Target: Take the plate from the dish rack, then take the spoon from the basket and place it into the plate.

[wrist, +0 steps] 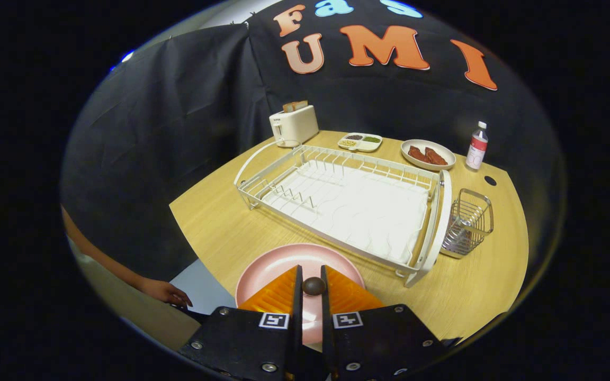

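Pink and round, the plate (273, 275) lies flat on the wooden table (220, 227) directly under the tool (312, 288). The tool's two fingers stand close together with a small dark rounded knob, seemingly the end of the spoon (314, 286), pinched between them; both fingers press on it, and the rest of the spoon is hidden. The knob hangs over the plate's middle.

From the plate, the white wire dish rack (337, 201) lies at about one o'clock, just beyond the fingertips, its slots bare over a white drain tray. Hooked at the rack's three o'clock end is a wire basket (469, 222).

Beyond the rack, at its twelve o'clock side, stand a cream toaster (294, 126) with slices of bread in it, a small divided dish (359, 142) of condiments, and an oval dish (428, 155) with reddish-brown pieces of food. A bottle (477, 146) with a white cap stands upright at two o'clock from the rack.

A person's hand (164, 292) rests off the table's edge, at nine o'clock from the tool.
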Demonstrator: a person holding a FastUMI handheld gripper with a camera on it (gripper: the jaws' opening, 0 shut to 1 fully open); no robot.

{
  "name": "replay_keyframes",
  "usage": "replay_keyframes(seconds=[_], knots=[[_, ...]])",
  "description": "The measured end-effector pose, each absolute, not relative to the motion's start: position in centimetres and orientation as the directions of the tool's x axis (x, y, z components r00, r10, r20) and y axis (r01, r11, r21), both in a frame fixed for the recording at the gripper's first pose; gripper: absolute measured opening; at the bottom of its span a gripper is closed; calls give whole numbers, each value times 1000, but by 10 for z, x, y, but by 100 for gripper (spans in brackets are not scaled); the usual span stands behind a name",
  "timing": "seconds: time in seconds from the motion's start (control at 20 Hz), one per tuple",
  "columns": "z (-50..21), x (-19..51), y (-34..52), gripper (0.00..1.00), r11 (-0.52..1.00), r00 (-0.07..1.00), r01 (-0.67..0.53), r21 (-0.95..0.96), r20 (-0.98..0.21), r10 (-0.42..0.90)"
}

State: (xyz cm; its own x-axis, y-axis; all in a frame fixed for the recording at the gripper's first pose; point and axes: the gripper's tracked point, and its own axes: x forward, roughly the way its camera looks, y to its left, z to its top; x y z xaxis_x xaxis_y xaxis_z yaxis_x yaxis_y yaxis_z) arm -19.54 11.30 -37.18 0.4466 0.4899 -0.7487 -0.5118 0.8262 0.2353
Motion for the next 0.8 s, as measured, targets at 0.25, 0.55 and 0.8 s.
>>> replay_keyframes(seconds=[0.25, 0.55, 0.8], knots=[[-383, -193, 92, 24, 860, 452, -457, 227, -773, 444], [-389, -166, 73, 52, 909, 525, -390, 143, -776, 348], [-376, -145, 53, 83, 937, 587, -331, 116, -752, 300]])
